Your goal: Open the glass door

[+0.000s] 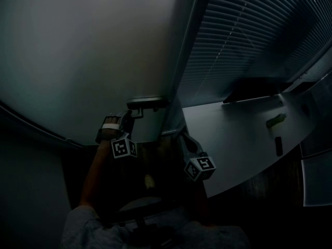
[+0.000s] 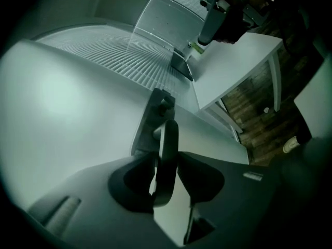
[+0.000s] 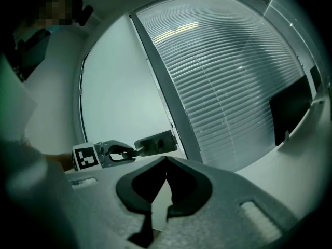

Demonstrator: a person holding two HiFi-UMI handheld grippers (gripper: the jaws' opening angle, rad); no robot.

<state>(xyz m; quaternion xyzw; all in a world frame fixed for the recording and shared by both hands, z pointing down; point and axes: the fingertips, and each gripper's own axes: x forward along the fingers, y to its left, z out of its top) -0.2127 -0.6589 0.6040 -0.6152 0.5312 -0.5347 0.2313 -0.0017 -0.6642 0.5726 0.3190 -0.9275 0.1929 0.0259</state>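
Here, the pale glass door [image 1: 78, 51] is filling the left of the scene. The left gripper [image 1: 126, 119] is clamping the door handle [image 1: 147, 104] at the door's right edge, with the lever sitting between both pads. Just right and nearer, the right gripper [image 1: 179, 135] is hanging with its jaws together, holding nothing. Far right, a white table [image 1: 233, 139] is standing below closed blinds [image 1: 249, 30].

Dim room: closed slatted blinds [image 3: 223, 77] ahead of the right gripper [image 3: 166, 162], white table [image 3: 298, 162] to its right, dark wood floor [image 2: 254, 118].
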